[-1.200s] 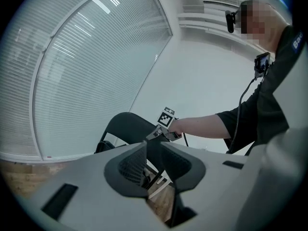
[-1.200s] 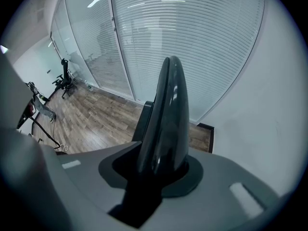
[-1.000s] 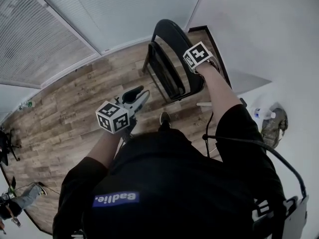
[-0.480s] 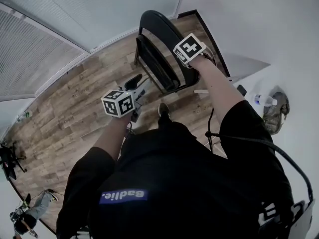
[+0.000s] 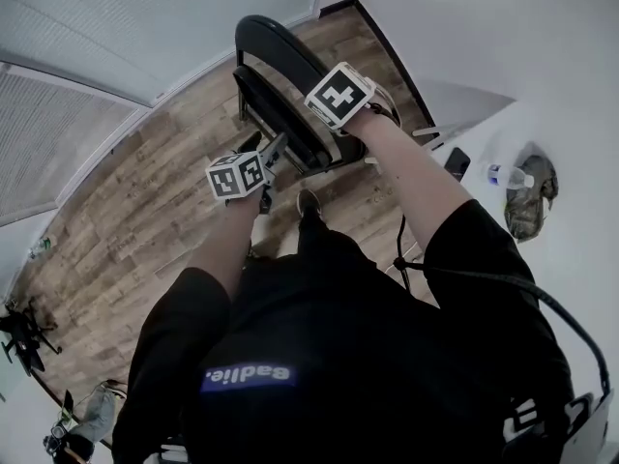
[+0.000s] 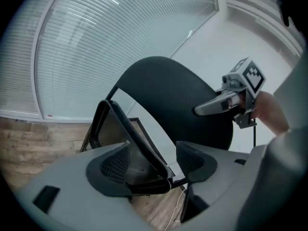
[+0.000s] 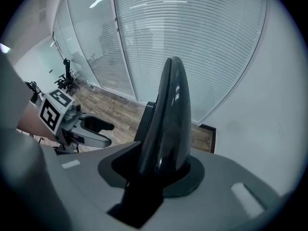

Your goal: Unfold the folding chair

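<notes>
Lower than a second ago, the left gripper has dropped to the folding chair. Its jaws are opening, with the rim of the seat between them and the pads not pressing it. On top of the backrest the right gripper has kept its place, its jaws opening slightly though the backrest fills the gap. Folded, the chair stands at the far corner of the wooden floor, by the blinds and the white wall.
</notes>
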The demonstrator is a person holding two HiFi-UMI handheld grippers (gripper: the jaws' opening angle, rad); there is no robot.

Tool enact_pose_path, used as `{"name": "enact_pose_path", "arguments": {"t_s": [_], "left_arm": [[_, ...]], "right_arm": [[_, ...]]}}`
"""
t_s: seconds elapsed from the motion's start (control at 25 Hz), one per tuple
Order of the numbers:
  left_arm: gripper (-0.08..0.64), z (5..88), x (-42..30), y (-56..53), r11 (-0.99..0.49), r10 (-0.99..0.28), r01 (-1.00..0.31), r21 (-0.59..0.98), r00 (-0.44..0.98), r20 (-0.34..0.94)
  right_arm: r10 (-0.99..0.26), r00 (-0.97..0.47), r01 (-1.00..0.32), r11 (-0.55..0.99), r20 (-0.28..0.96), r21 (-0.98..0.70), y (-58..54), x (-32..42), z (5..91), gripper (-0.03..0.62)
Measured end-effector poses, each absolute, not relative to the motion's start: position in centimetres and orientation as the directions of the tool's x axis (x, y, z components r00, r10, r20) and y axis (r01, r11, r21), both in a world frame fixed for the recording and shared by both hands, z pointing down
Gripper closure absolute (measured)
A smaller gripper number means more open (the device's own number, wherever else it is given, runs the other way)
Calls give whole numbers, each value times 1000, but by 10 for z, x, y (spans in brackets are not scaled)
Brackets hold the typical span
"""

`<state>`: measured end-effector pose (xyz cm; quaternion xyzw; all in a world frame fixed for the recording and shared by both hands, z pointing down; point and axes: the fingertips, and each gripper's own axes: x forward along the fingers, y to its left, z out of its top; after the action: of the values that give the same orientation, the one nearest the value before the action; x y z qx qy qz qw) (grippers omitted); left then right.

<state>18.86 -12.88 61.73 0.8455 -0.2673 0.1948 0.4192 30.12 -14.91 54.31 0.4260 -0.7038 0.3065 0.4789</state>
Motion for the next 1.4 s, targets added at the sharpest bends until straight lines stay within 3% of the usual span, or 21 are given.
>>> {"name": "enact_pose_path", "arguments": {"t_s": [0.52,1.04,1.4], "left_arm": [[242,707,239,-146,-326,-275,-702,633,711,647],[244,747,262,-148,-372,-214,-741,559,655,725],[245,743,242,-139,-368,-206,-693,620,711,672]], "right_arm": [[-307,-206,-885,464,929,-43,-147,294,541,476],[-287,-273,-854,513,918,-93,-137,265,540,480],[-286,-269,-845,528,920,-83,-130,246,539,482]]}}
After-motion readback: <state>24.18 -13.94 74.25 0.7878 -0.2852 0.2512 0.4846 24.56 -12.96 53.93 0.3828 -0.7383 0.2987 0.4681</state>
